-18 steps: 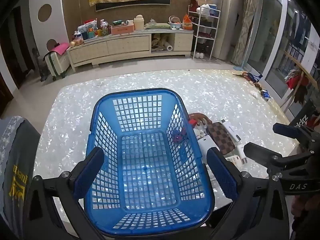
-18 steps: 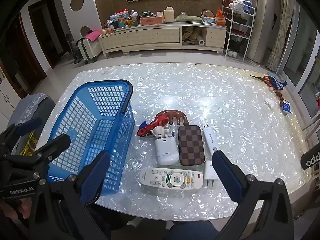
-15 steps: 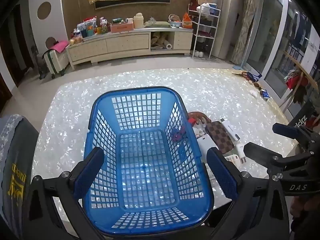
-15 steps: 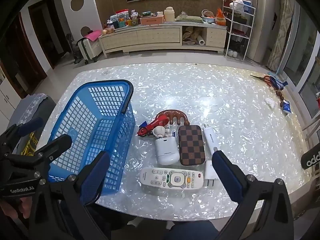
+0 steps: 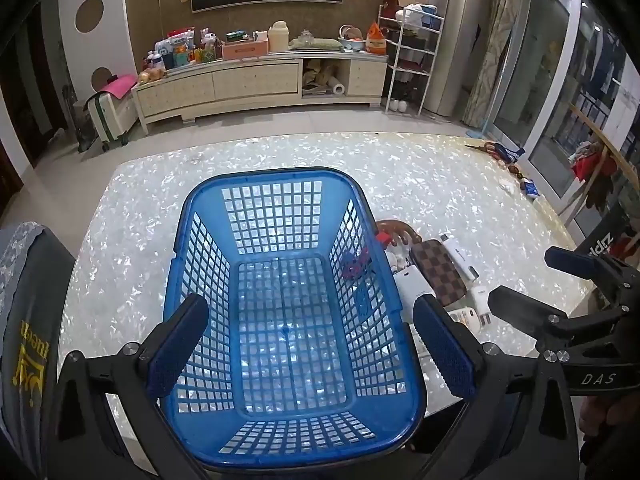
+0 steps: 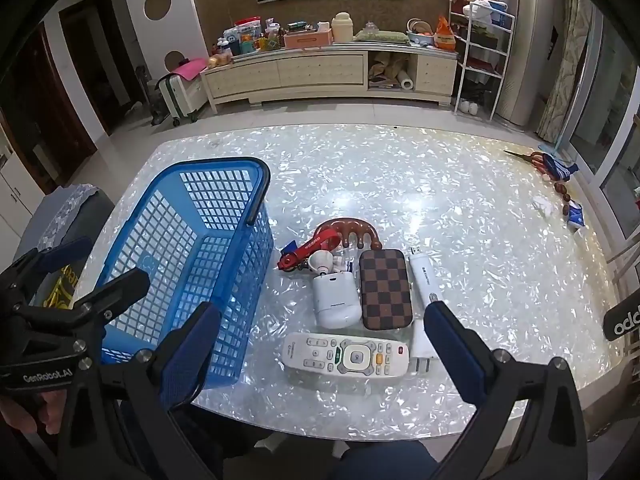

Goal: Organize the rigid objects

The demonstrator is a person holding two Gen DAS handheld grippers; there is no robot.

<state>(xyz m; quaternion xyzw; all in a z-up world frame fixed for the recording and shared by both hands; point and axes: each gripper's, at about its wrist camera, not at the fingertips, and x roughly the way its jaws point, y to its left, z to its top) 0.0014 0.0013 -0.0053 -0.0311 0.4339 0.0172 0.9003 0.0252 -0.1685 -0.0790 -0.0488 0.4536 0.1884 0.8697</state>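
The worktop [image 6: 400, 168], a glossy surface with a mother-of-pearl pattern, is seen spread ahead of and below both hand-held grippers. The blue basket [image 5: 292, 446], a lattice-walled plastic container with nothing visible inside, is positioned directly below and ahead of the left hand-held gripper [image 5: 310, 354], whose jaws are held wide apart with nothing gripped; its near rim is framed between the two blue pads. In the right wrist view the same basket [image 6: 256, 188] is located ahead and to the left of the right hand-held gripper [image 6: 320, 358], whose jaws are likewise spread fully apart and are closed on nothing. The rigid items are grouped on the worktop just ahead of the right hand-held gripper, to the right of the basket. The white remote control [image 6: 346, 356] is laid crosswise, nearest to the gripper, between its fingers. Beyond it, the brown checkered case [image 6: 385, 288] is placed lengthwise, with a white oval device [image 6: 335, 300] just beside it on the left and a white stick-shaped device [image 6: 425, 276] on the right. A white plug adapter [image 6: 420, 350] is found at the right end of the remote, beside the right finger. Farthest from the gripper, a brown wooden comb-shaped massager [image 6: 352, 230] and a red strap with a small white attachment [image 6: 308, 250] are set down.
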